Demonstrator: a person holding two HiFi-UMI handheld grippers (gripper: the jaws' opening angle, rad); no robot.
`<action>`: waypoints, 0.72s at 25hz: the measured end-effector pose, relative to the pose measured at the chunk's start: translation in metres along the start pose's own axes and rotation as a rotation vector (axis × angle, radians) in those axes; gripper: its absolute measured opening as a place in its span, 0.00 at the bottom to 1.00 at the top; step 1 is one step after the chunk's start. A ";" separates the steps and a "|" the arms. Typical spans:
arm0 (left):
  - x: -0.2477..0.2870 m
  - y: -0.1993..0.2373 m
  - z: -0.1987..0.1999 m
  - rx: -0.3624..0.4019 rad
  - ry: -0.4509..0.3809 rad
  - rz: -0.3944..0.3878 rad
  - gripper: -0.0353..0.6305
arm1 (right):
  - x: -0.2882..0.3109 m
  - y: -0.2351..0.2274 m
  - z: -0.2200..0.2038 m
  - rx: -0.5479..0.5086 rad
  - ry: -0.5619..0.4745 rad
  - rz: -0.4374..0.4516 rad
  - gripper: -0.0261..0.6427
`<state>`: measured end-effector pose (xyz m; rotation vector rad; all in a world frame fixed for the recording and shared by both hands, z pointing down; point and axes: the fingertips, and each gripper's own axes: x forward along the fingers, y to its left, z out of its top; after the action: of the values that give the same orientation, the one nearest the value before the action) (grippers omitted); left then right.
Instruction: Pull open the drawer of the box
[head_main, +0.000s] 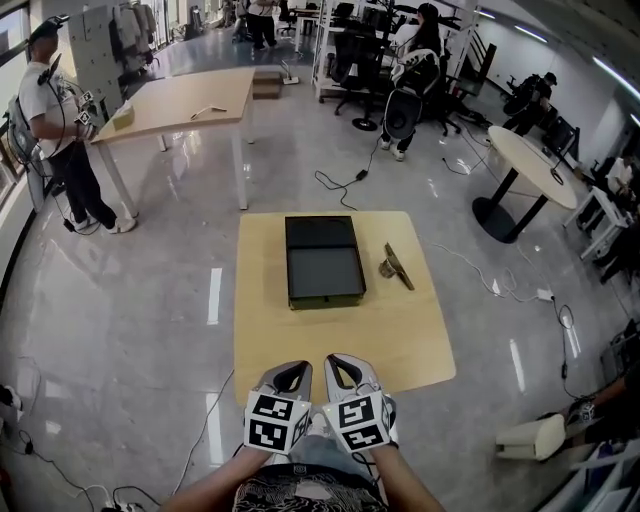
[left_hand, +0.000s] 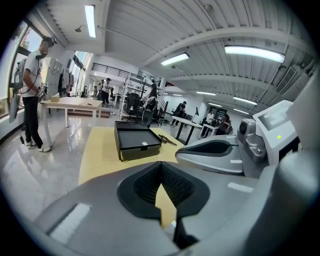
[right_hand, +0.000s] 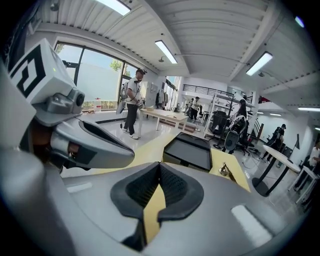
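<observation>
Pale wood, smooth and matte, makes up the surface (head_main: 400, 340). The flat black box (head_main: 324, 260) lies at its middle, well apart from both grippers, and its near face seems to carry the drawer's small tab — handy for a straight pull toward the person. A small metal object (head_main: 396, 266) sits just beside the box. The left gripper (head_main: 290, 372) and right gripper (head_main: 345, 368) hover together at the near edge, ribbed black fingers (left_hand: 175, 185) clenched on nothing — the reach looks not yet begun.

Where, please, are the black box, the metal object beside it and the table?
Flat black rectangular box (head_main: 324, 262): head view, top centre.
Small brownish metal object (head_main: 395, 266): head view, its centre.
Light wooden table (head_main: 340, 340): head view, bare near part.
</observation>
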<state>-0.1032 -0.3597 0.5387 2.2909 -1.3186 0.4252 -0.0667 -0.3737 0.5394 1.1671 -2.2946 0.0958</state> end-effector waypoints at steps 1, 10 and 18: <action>0.013 0.006 0.009 -0.005 0.001 0.006 0.06 | 0.012 -0.011 0.005 -0.011 -0.001 0.006 0.05; 0.162 0.021 0.053 -0.037 0.016 0.060 0.06 | 0.119 -0.139 -0.017 -0.167 0.033 0.061 0.05; 0.232 0.020 0.088 -0.065 0.021 0.145 0.06 | 0.169 -0.211 -0.029 -0.394 0.086 0.093 0.11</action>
<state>-0.0032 -0.5837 0.5795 2.1409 -1.4715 0.4468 0.0286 -0.6176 0.6110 0.8380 -2.1629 -0.2561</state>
